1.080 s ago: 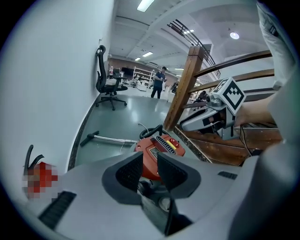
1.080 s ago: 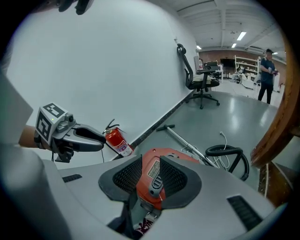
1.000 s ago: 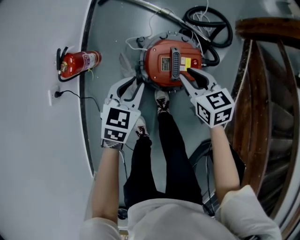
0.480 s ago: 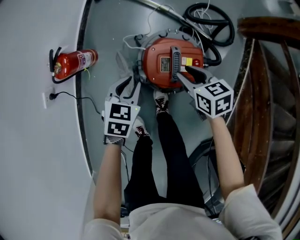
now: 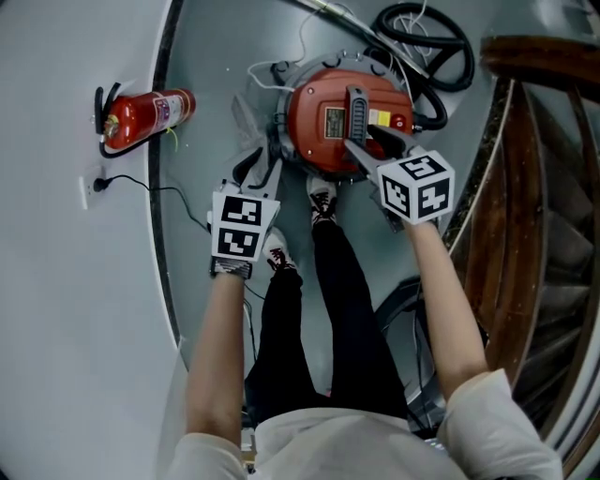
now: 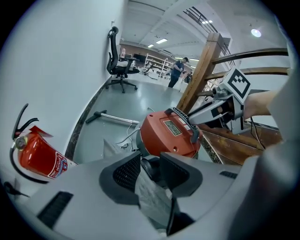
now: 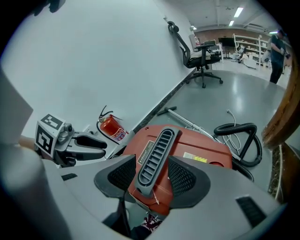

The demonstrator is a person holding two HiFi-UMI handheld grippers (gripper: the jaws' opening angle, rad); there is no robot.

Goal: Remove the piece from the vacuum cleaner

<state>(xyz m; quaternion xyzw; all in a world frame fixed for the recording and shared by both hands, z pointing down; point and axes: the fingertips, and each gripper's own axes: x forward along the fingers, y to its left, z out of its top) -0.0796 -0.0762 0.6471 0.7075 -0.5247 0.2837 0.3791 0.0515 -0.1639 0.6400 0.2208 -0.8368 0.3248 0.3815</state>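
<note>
A red vacuum cleaner [image 5: 323,117] stands on the grey floor with a dark ribbed handle [image 5: 356,112] across its top. My right gripper [image 5: 375,148] reaches over its near right side. In the right gripper view the handle [image 7: 154,157] runs between that gripper's [image 7: 152,176] opening jaws, with a gap at each pad. My left gripper [image 5: 258,171] is at the vacuum's near left side. Its [image 6: 150,171] jaws are opening around a black round part [image 6: 149,166] and a crumpled grey sheet [image 6: 152,197] low on the vacuum [image 6: 166,136].
A red fire extinguisher [image 5: 141,117] lies by the curved wall at the left. A black hose [image 5: 422,37] and a metal tube [image 5: 328,14] lie beyond the vacuum. Wooden stair railing [image 5: 525,187] stands at the right. The person's shoes [image 5: 323,202] are just before the vacuum.
Both grippers have moved forward to the vacuum. The right gripper's jaws now reach around the handle and stand wider. The left gripper has come closer to the vacuum's left side.
</note>
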